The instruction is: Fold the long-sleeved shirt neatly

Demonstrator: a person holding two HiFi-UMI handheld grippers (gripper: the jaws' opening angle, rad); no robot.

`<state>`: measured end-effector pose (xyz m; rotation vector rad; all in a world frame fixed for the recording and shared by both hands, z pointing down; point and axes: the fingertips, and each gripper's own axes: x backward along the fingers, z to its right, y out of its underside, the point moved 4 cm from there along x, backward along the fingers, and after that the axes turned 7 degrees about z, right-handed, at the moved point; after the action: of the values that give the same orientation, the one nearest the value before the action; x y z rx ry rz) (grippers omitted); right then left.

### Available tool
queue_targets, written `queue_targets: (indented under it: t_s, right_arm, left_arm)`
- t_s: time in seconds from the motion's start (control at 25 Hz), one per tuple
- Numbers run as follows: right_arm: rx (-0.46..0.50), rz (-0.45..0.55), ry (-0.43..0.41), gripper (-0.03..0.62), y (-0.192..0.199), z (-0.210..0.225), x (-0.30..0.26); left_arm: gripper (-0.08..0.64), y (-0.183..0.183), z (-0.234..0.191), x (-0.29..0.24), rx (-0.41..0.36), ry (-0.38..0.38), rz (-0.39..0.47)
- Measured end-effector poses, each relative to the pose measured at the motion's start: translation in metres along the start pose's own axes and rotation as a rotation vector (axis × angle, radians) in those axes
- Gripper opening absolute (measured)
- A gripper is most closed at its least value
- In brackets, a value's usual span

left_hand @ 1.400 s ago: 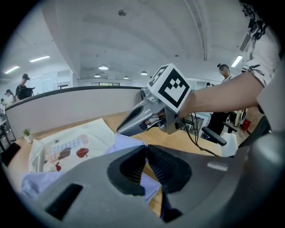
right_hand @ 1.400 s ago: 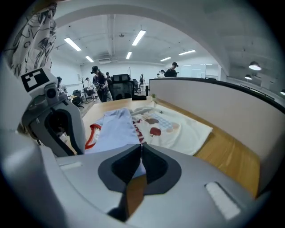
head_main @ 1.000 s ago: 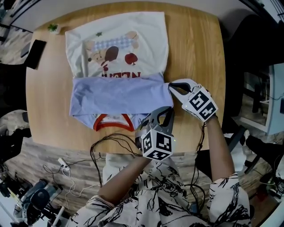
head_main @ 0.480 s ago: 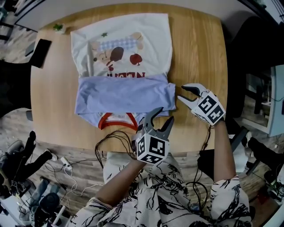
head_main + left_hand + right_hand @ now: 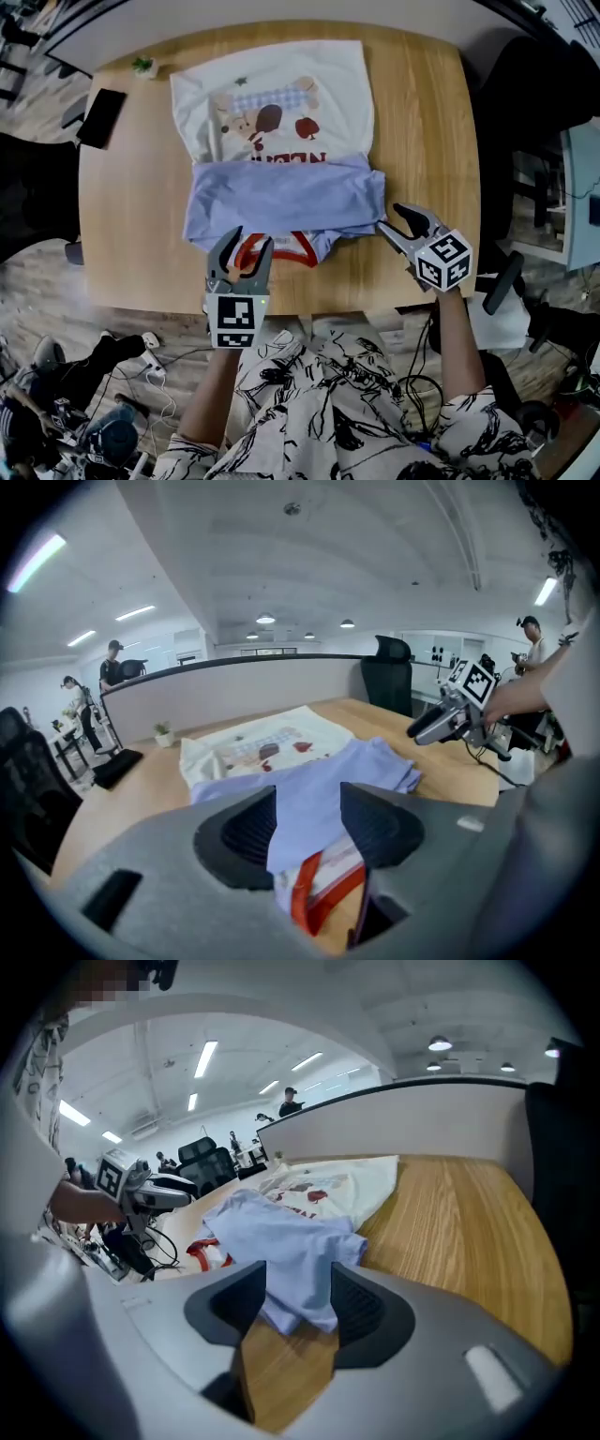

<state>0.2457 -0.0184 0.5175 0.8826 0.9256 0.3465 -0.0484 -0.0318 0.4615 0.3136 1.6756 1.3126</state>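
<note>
The shirt [image 5: 281, 103] lies flat on the wooden table [image 5: 422, 112], white body with a printed picture toward the far side. Its lavender sleeves [image 5: 281, 197] are folded across the middle, and the red collar [image 5: 286, 246] peeks out at the near edge. My left gripper [image 5: 246, 247] hovers over the near edge by the collar; its jaws have just been opening and stand open, with cloth [image 5: 309, 808] showing beyond the gap, not pinched. My right gripper [image 5: 390, 222] sits just off the sleeves' right corner [image 5: 300, 1251]; its jaws have also just been opening, with nothing pressed between them.
A black phone [image 5: 101, 117] and a small potted plant [image 5: 142, 66] lie at the table's far left. Loose cables [image 5: 150, 375] trail on the floor below the near edge. A dark office chair [image 5: 534, 103] stands off the right side.
The left gripper has swung left along the near edge, from beside the right gripper to the collar. Both grippers' jaws have gone from shut to open. The right gripper has rolled and drawn back slightly.
</note>
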Motion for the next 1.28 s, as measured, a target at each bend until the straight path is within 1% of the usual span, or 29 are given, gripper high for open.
queue_targets:
  t_s: [0.12, 0.2, 0.28, 0.44, 0.48, 0.52, 0.56, 0.6, 0.72, 0.8, 0.92, 1.0, 1.08, 1.2, 1.28]
  right_arm:
    - [-0.041, -0.025, 0.030, 0.244, 0.019, -0.027, -0.001]
    - [-0.028, -0.046, 0.058, 0.247, 0.029, -0.042, -0.004]
    - [0.038, -0.076, 0.092, 0.259, 0.039, -0.055, -0.010]
    - [0.231, -0.167, 0.155, 0.242, 0.060, -0.064, -0.030]
    - [0.262, -0.191, 0.162, 0.244, 0.065, -0.065, -0.034]
    - [0.272, -0.208, 0.166, 0.249, 0.069, -0.067, -0.037]
    - [0.256, -0.210, 0.166, 0.252, 0.072, -0.068, -0.038]
    - [0.215, -0.198, 0.162, 0.252, 0.072, -0.071, -0.037]
    - [0.062, -0.136, 0.140, 0.258, 0.069, -0.084, -0.036]
    - [0.021, -0.113, 0.146, 0.259, 0.069, -0.089, -0.035]
    - [-0.001, -0.097, 0.172, 0.259, 0.067, -0.088, -0.033]
    - [-0.029, -0.079, 0.193, 0.261, 0.065, -0.087, -0.033]
    - [-0.084, -0.054, 0.220, 0.262, 0.064, -0.084, -0.032]
    - [-0.199, -0.006, 0.265, 0.267, 0.064, -0.075, -0.031]
    - [-0.246, 0.013, 0.276, 0.267, 0.065, -0.072, -0.034]
  left_arm:
    - [0.224, 0.016, -0.043, 0.033, -0.004, -0.056, -0.020]
    - [0.224, 0.026, -0.066, 0.051, -0.012, -0.078, -0.036]
    - [0.224, 0.034, -0.087, 0.067, -0.016, -0.099, -0.049]
    - [0.222, 0.054, -0.124, 0.085, -0.015, -0.138, -0.078]
    - [0.223, 0.056, -0.130, 0.088, -0.013, -0.139, -0.082]
    - [0.225, 0.055, -0.134, 0.091, -0.008, -0.131, -0.081]
    - [0.229, 0.051, -0.135, 0.094, -0.001, -0.116, -0.075]
    - [0.232, 0.045, -0.136, 0.099, 0.005, -0.096, -0.068]
    - [0.239, 0.024, -0.136, 0.130, 0.004, -0.041, -0.053]
    - [0.239, 0.016, -0.139, 0.154, -0.002, -0.025, -0.050]
    - [0.238, 0.018, -0.144, 0.167, 0.005, -0.035, -0.045]
    - [0.238, 0.028, -0.146, 0.158, 0.012, -0.035, -0.044]
    - [0.238, 0.041, -0.145, 0.137, 0.032, -0.025, -0.033]
    - [0.239, 0.069, -0.149, 0.100, 0.079, -0.031, -0.017]
    - [0.238, 0.089, -0.154, 0.079, 0.127, -0.033, -0.018]
